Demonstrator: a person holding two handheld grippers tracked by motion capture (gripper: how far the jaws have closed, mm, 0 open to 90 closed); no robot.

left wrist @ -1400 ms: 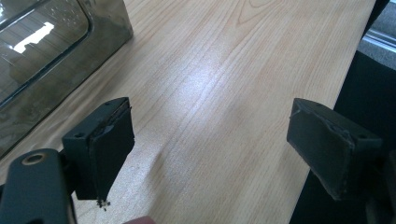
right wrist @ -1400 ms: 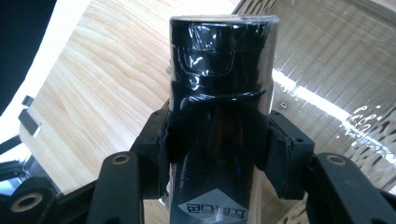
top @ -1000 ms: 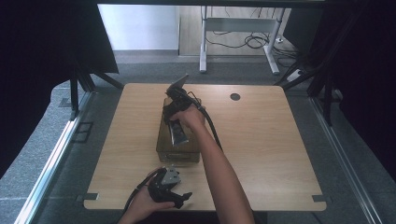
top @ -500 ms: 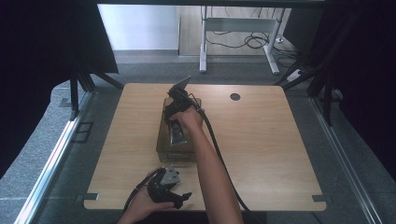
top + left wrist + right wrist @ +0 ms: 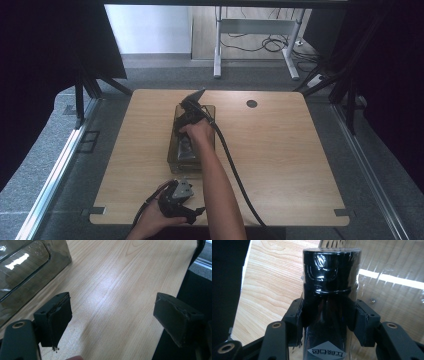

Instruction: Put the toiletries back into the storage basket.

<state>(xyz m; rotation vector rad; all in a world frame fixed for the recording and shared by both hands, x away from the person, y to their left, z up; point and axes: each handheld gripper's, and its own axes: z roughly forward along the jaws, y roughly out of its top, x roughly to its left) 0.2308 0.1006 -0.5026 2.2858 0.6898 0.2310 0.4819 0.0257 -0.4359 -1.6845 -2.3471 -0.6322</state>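
A black bottle (image 5: 329, 277) with a cap, wrapped in shiny film, stands between the jaws of my right gripper (image 5: 327, 317), which is shut on its body. In the high view my right gripper (image 5: 187, 142) reaches into a clear dark-tinted box (image 5: 172, 150) at the table's middle, and the bottle (image 5: 184, 152) shows as a grey shape inside it. My left gripper (image 5: 192, 207) rests near the table's front edge. It is open, with bare wood between its jaws (image 5: 112, 315). A corner of the box (image 5: 30, 267) lies off to its upper left.
The wooden table (image 5: 280, 150) has a round cable hole (image 5: 251, 103) at the back right. The right gripper's cable (image 5: 235, 170) trails across the table toward the front edge. Dark curtains and metal rails flank both sides.
The right hand and gripper have shifted slightly over the box, still holding the bottle. The left gripper has stayed put.
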